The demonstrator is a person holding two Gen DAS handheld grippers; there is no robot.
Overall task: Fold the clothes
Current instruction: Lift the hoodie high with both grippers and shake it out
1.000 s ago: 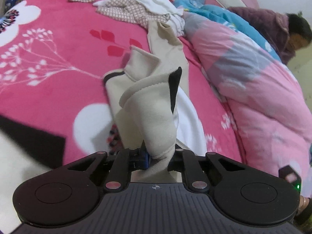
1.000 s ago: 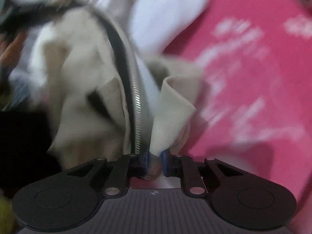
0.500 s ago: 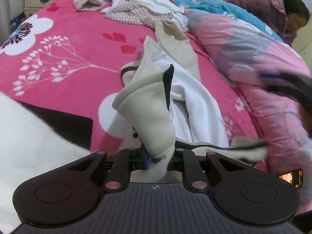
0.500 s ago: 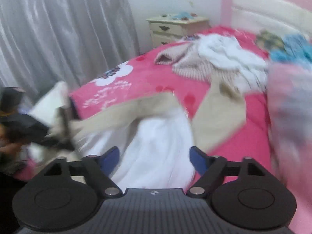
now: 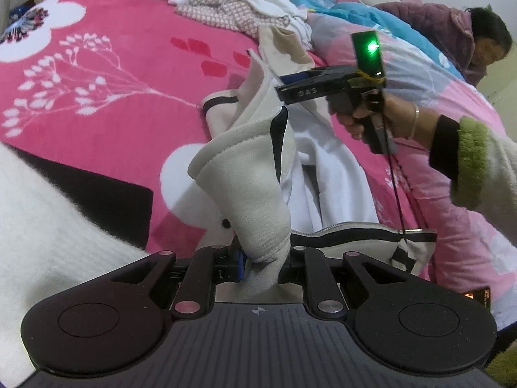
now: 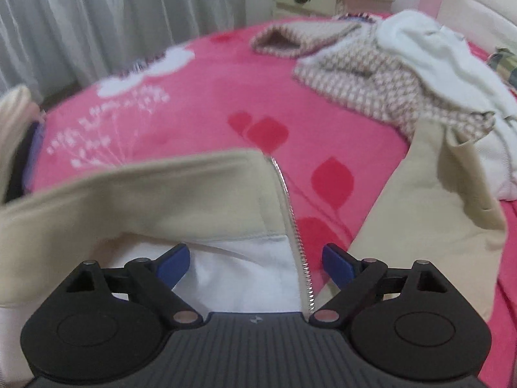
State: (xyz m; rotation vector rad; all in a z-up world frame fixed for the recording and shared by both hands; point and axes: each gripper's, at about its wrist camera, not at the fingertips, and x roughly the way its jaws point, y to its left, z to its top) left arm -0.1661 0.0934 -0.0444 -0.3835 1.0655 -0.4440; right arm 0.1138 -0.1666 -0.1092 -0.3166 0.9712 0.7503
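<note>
Right claw (image 6: 255,266) now spread wide, off beige jacket (image 5: 245,187); left claw (image 5: 263,263) still pinching it.

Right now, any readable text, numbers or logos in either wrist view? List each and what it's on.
"045": pale digits, somewhat soft, on the side of the black finger of the right tool, in the left wrist view.
Small crosshair emblem, no letters, on the ribbed body of the left tool.
Small emblem on the right tool's ribbed body in its own view: too blurred to read.
Glowing screen at the right edge: too small to read.
</note>
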